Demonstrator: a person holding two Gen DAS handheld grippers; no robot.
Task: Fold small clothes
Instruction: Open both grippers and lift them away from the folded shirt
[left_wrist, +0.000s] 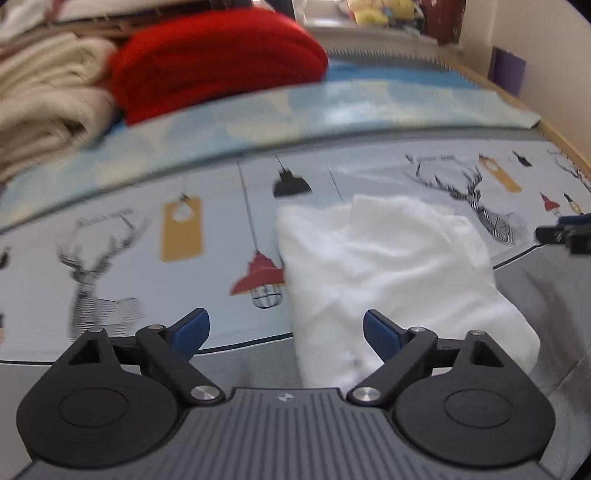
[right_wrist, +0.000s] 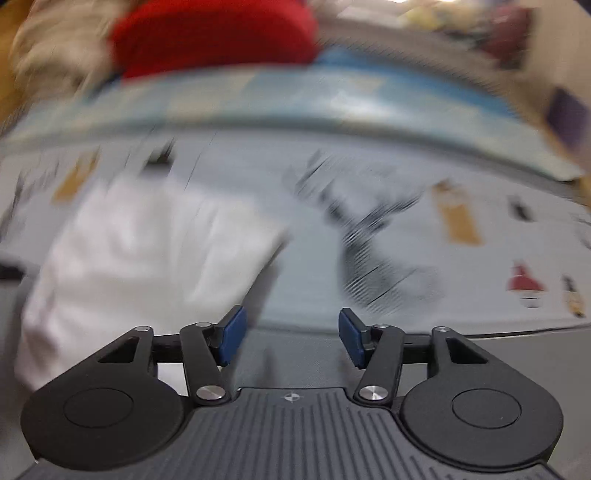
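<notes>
A small white garment (left_wrist: 388, 273) lies folded into a rough bundle on the printed sheet. In the left wrist view it is just right of centre, and my left gripper (left_wrist: 286, 332) is open and empty, with its right finger over the garment's near edge. The right gripper's tip shows at the far right edge of that view (left_wrist: 565, 234). In the blurred right wrist view the garment (right_wrist: 140, 251) lies to the left, and my right gripper (right_wrist: 291, 334) is open and empty, just right of it above the sheet.
The sheet (left_wrist: 147, 240) has deer, lamp and tag prints, with a grey band (left_wrist: 546, 295) at the near right. A red folded blanket (left_wrist: 218, 62) and a beige one (left_wrist: 48, 96) lie at the back left. A wall and wooden edge (left_wrist: 554, 125) lie at the right.
</notes>
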